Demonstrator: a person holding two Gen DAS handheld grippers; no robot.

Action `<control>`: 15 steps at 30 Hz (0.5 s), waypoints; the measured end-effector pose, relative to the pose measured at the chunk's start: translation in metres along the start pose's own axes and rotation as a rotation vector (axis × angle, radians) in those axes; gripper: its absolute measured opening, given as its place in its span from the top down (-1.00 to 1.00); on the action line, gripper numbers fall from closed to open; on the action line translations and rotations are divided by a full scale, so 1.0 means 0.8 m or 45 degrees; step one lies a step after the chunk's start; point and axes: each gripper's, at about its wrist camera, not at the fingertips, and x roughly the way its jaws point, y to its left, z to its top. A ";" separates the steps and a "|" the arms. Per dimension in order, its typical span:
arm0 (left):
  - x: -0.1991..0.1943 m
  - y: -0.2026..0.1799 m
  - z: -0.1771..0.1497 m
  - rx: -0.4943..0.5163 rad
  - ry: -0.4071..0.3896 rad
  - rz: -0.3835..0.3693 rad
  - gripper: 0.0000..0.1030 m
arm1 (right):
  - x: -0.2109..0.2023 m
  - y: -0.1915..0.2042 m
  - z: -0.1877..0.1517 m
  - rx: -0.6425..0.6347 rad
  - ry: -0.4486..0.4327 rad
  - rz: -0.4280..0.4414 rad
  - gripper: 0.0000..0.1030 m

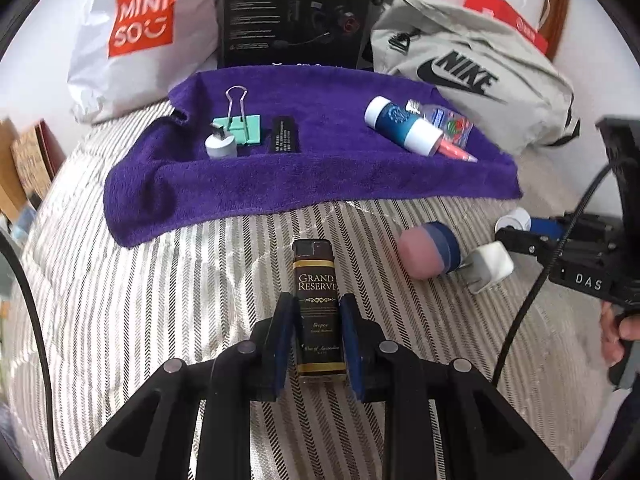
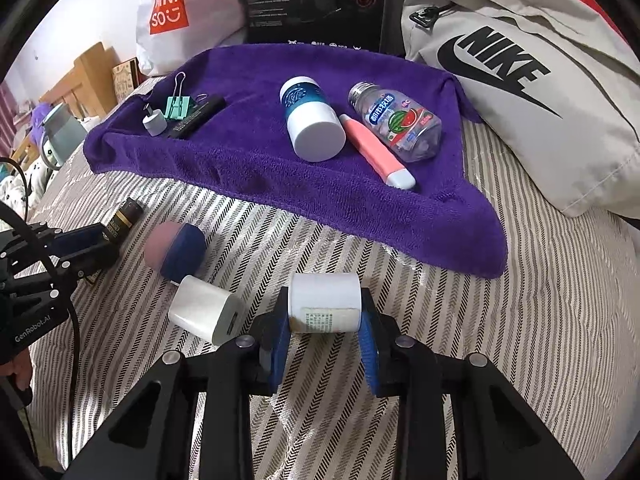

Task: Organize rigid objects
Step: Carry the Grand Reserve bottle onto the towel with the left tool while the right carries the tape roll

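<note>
My left gripper [image 1: 318, 302] is shut on a black lighter [image 1: 316, 264] with a gold "Grand Reserve" label, held above the striped bedspread. My right gripper [image 2: 325, 304] has its blue pads pressed on both ends of a white labelled roll [image 2: 324, 292]. A purple towel [image 2: 280, 184] beyond holds a mint binder clip [image 2: 176, 106], a small grey adapter [image 2: 154, 122], a black stick [image 2: 200, 116], a blue-and-white bottle [image 2: 310, 120], a pink pen [image 2: 376, 152] and a clear watermelon bottle [image 2: 400, 124]. A white charger [image 2: 204, 314] and a pink-and-blue sponge [image 2: 176, 248] lie between the grippers.
A white Miniso bag [image 1: 132, 32], a black box [image 1: 296, 12] and a grey Nike bag [image 1: 472, 80] stand behind the towel. The striped bedspread [image 1: 160, 300] covers the bed. Wooden furniture [image 2: 88, 76] sits off the left edge.
</note>
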 end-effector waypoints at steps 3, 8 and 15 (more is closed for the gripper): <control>-0.006 0.005 0.002 -0.012 -0.012 0.006 0.55 | -0.010 -0.006 -0.002 0.024 -0.019 0.022 0.40; -0.014 0.010 0.008 -0.018 -0.024 0.006 0.55 | -0.019 -0.013 -0.005 0.042 -0.027 0.051 0.40; 0.006 -0.004 0.000 0.078 0.013 0.107 0.54 | -0.013 -0.013 -0.006 0.048 -0.018 0.077 0.40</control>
